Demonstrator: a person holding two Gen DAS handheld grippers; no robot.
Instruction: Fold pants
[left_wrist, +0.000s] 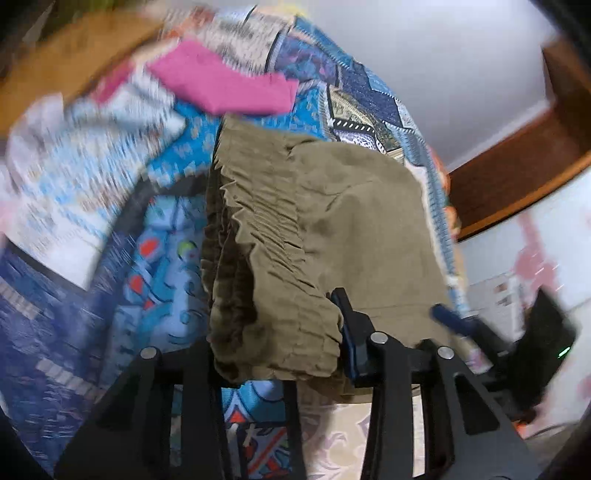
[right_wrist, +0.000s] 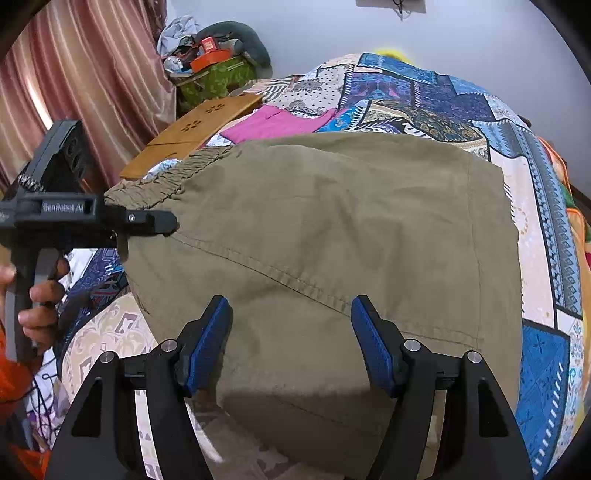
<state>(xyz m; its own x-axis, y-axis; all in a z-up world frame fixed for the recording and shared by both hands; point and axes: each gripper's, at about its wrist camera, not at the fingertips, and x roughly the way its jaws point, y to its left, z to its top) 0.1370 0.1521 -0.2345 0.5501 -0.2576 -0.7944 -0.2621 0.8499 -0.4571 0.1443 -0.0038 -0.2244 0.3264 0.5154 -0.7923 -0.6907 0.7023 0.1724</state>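
Item: pants (right_wrist: 332, 229), olive, lying on the patchwork bedspread (right_wrist: 546, 229), already doubled over, elastic waistband (left_wrist: 258, 229) at the left.

Left gripper (left_wrist: 280, 354): I have its jaws clamped on the gathered waistband corner; the right wrist view confirms its tip biting the cloth edge.

Right gripper (right_wrist: 291, 339): jaws spread wide over the near hem, with cloth under them but not pinched.

Risks, as I judge them: the bunched elastic is thick and could slide out of the left grip under a pull. If only one side is held, lifting would skew the fold. The right pads could also catch only the top layer.

View differences: the right wrist view shows the whole garment, the person's hand (right_wrist: 40, 295) on the handle, a wooden tray (right_wrist: 192, 136) and the pink cloth (right_wrist: 273, 123). The left view, partly blurred, shows the waistband's layered thickness close up.
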